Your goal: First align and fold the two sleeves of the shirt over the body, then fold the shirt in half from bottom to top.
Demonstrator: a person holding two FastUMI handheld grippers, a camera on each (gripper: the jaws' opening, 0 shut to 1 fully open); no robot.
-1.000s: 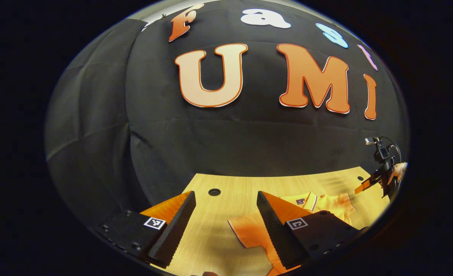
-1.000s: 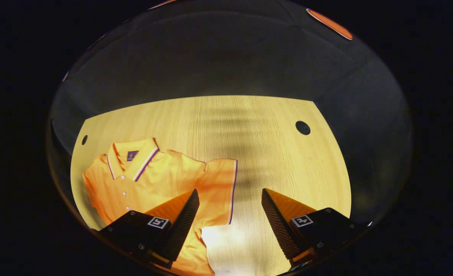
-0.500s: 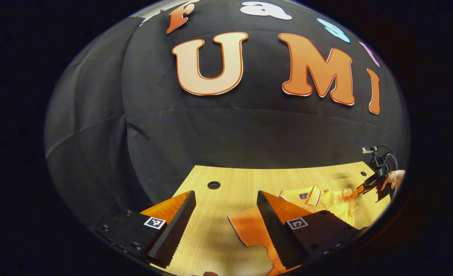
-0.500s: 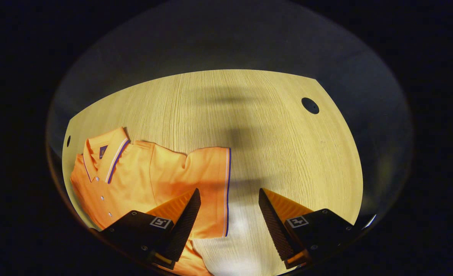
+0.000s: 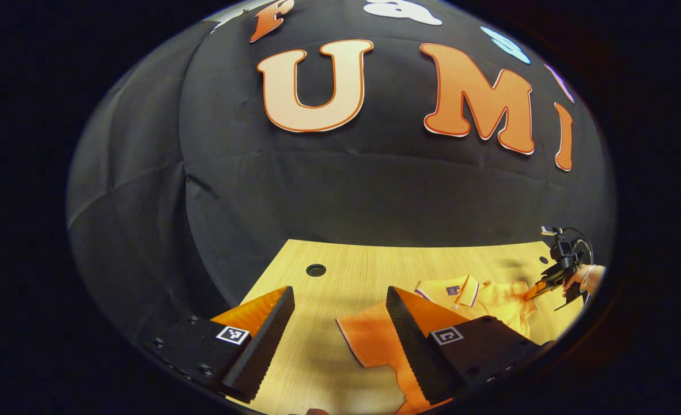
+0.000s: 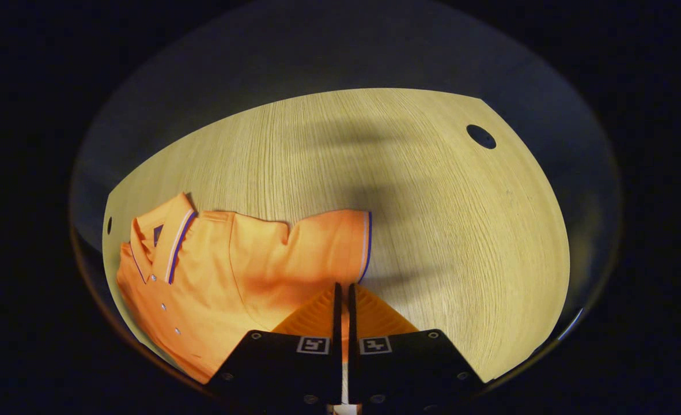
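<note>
Right gripper (image 6: 343,294): fingers closed together on the sleeve (image 6: 329,248) hem of the shirt (image 6: 214,276), which lies flat on the table (image 6: 432,202). Left gripper (image 5: 340,323): fingers spread wide, holding nothing, above the other sleeve (image 5: 366,340).

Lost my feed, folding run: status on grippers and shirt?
Right gripper jaws shut on sleeve. Left gripper jaws open over the other sleeve. Shirt flat on table, nothing in the way.

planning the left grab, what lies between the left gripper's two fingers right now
In the left gripper view the open left gripper frames bare wooden table, with the orange shirt's sleeve edging in beside its right finger.
</note>
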